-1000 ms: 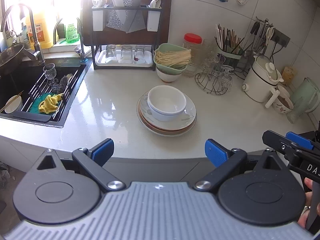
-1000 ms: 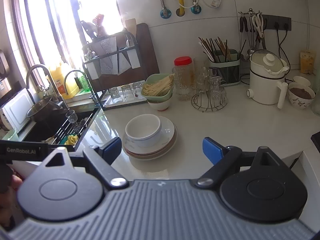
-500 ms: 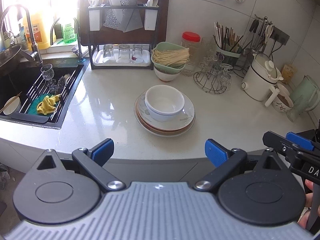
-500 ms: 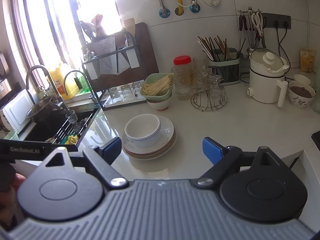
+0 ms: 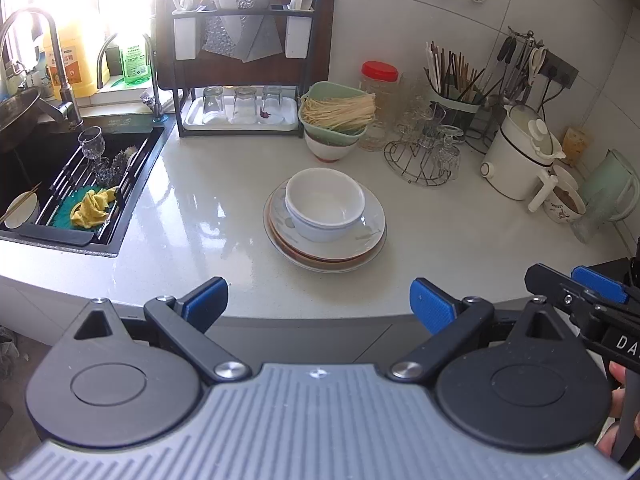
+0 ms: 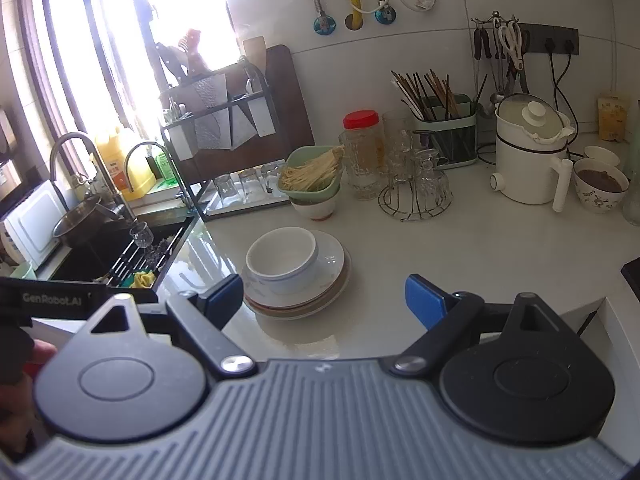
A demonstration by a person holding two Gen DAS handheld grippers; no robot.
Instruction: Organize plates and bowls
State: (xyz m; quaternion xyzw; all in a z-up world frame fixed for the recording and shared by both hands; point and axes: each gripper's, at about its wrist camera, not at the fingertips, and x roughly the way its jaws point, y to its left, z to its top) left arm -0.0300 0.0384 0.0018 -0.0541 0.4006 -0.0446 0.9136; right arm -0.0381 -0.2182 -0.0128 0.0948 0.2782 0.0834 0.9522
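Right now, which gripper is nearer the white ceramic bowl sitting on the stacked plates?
Right, I judge. The right gripper hangs open just short of the stacked plates holding the white ceramic bowl. The left gripper is open too, back at the counter's edge.

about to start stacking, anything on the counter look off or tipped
Nothing spilled or broken. The white bowl sits off-centre, toward the left of the plate stack, and the plates are not squarely aligned. Both grippers are open and empty.
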